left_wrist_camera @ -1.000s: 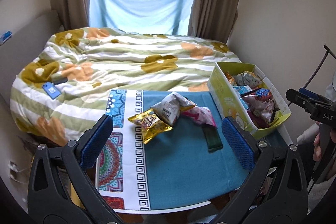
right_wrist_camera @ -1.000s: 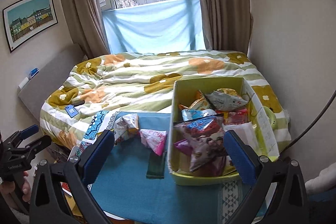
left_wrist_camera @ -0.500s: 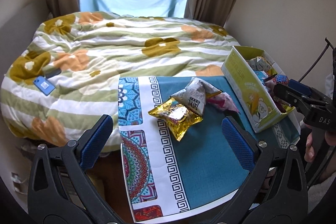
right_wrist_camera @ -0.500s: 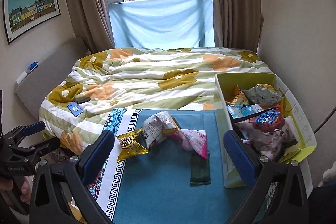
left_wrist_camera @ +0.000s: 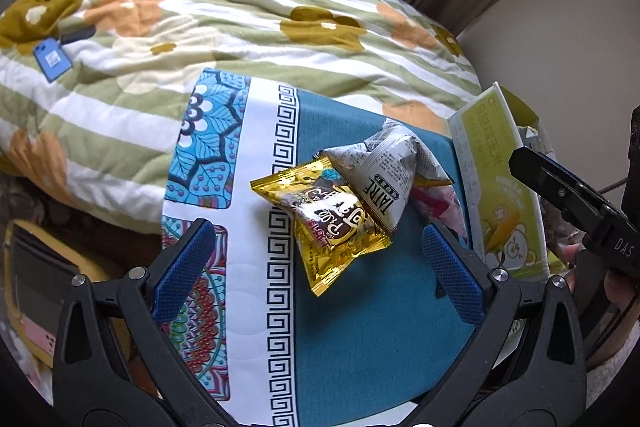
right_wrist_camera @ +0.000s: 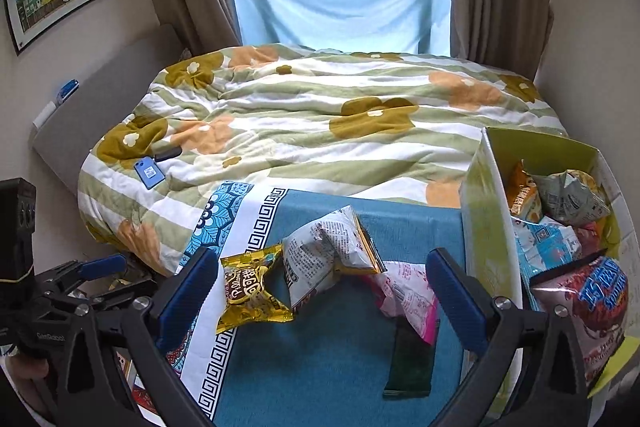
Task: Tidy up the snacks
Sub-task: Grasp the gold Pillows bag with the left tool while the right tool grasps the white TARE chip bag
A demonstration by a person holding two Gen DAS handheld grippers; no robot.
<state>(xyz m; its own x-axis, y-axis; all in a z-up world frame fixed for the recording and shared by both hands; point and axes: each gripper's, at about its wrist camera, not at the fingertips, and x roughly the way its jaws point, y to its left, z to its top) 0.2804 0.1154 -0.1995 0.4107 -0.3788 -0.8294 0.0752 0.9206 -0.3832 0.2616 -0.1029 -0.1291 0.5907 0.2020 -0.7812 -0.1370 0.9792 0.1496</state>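
right wrist view: yellow-green box point(right_wrist_camera: 486, 203) already holds several packets. left of box on blue mat point(right_wrist_camera: 320, 367) you still have gold packet point(right_wrist_camera: 250, 293), newsprint packet point(right_wrist_camera: 326, 253), pink packet point(right_wrist_camera: 408, 293), dark green bar point(right_wrist_camera: 410, 363). your left gripper point(left_wrist_camera: 316, 277) and right gripper point(right_wrist_camera: 320, 299) both gape wide, holding nothing.

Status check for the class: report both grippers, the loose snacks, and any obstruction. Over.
Left gripper open, hovering at gold snack packet. Right gripper open, empty. Four packets loose on mat; yellow box part filled. White packet overlaps gold one.
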